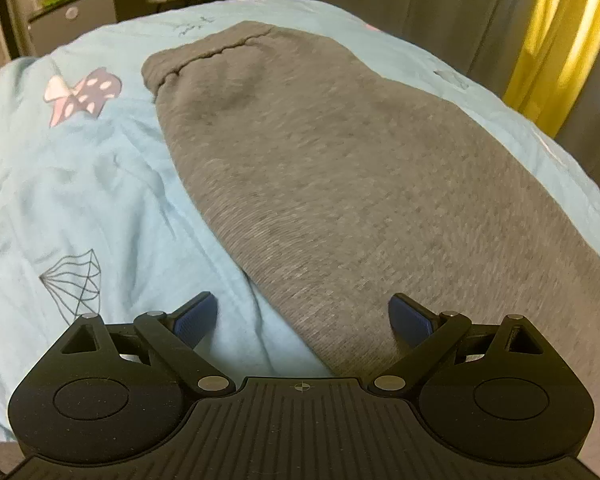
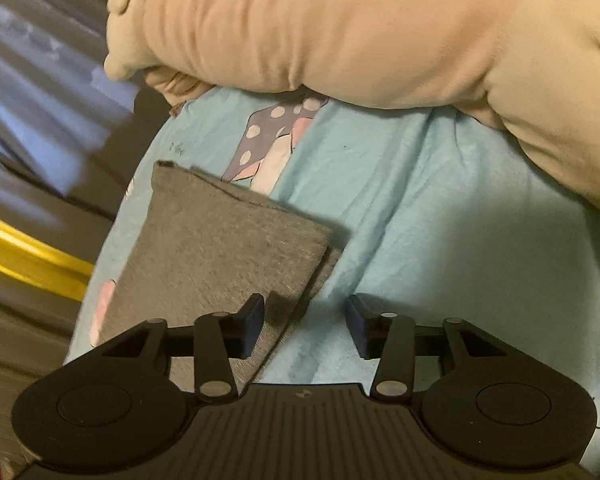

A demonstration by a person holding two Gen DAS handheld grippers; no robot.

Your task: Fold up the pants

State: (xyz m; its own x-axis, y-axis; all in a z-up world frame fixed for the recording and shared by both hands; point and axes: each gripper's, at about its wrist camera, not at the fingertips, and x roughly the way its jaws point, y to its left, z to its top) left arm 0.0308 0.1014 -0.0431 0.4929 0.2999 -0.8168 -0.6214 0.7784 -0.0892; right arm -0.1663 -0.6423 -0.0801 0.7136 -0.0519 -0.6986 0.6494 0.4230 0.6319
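Grey sweatpants (image 1: 340, 168) lie lengthwise on the light blue bedsheet (image 1: 80, 200), with the elastic waistband (image 1: 208, 54) at the far end. My left gripper (image 1: 304, 320) hovers over the pants' near left edge, jaws wide open and gripping nothing. In the right wrist view the leg ends (image 2: 228, 240) lie stacked, with the lower layer peeking out along the right edge. My right gripper (image 2: 306, 326) is open astride that right edge: its left finger (image 2: 254, 324) is above the fabric and its right finger (image 2: 358, 326) above the sheet (image 2: 440, 240), neither pad pressing.
A bulky beige pillow or duvet (image 2: 360, 32) lies across the bed beyond the leg ends. The bed edge drops away to the left in the right wrist view. A yellow curtain (image 1: 560, 40) and a dark cabinet (image 1: 72, 24) stand past the bed.
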